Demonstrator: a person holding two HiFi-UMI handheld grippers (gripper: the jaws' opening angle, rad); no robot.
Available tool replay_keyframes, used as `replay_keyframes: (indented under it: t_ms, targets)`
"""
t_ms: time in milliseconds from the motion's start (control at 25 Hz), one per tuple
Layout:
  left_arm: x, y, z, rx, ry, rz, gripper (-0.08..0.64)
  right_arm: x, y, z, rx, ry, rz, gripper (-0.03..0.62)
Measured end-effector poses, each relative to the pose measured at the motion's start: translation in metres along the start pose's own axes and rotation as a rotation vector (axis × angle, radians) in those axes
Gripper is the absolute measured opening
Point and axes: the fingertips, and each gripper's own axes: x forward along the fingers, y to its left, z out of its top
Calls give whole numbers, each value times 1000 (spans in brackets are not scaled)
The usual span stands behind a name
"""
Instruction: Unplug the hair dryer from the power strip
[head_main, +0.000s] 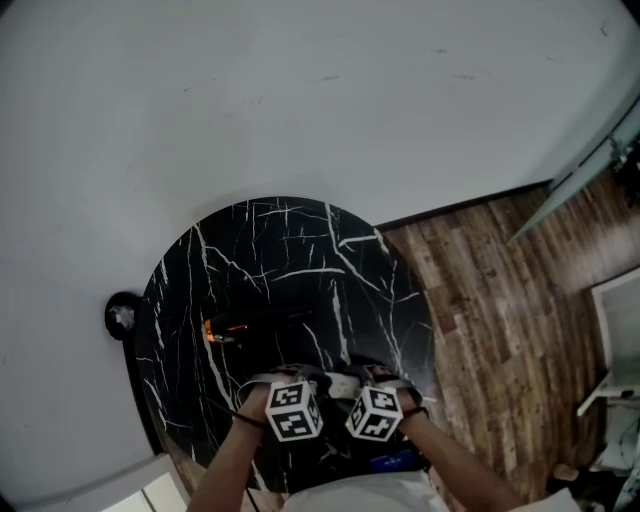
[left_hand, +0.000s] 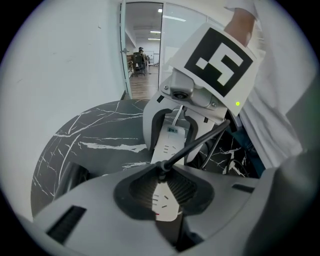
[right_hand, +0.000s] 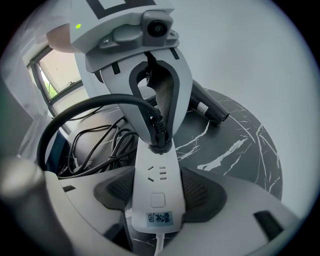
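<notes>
While the left claw (left_hand: 162, 182) sits pinched on the black plug (right_hand: 158, 134), the right claw (right_hand: 157, 187) is spread wide, straddling the white power strip (right_hand: 157, 205) w/o really clamping it afaict. Strip's long axis runs bottom-centre to mid-frame in the right gripper view, plug at its upper end, so the left one's nearer by far. Hair dryer (right_hand: 207, 109) lies upper right on the worktop (right_hand: 240, 150), cord (right_hand: 95, 102) looping upper left. Prob needs a pull straight off the strip's face imo.
</notes>
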Motion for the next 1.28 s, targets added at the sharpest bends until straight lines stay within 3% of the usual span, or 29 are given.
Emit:
replay_keyframes:
  t_ms: [160, 360, 600, 880, 960, 1120, 1200, 1280]
  targets:
    - [1, 0, -2, 52, 60, -47, 58, 0, -1, 0, -14, -8, -8, 265]
    - [-1, -1, -2, 53, 85, -146, 58, 0, -1, 1, -22, 6, -1, 265]
    - [-1, 1, -2, 70, 67, -100, 54, 4, -1, -1, -15, 25, 11, 265]
    - [0, 0, -3, 112, 125, -17, 48, 4, 1, 0, -7, 39, 27, 265]
    - [1, 0, -4, 90, 124, -51, 48, 4, 1, 0, -11, 36, 24, 265]
    - [-1, -1, -4, 2, 78, -199, 51, 4, 0, 1, -10, 30, 14, 265]
    - [-2, -1, -3, 3, 70, -203, 52, 4, 0, 0, -9, 32, 12, 265]
    - [-2, 0, -2, 33, 87, -148, 52, 5, 0, 0, -9, 38, 15, 265]
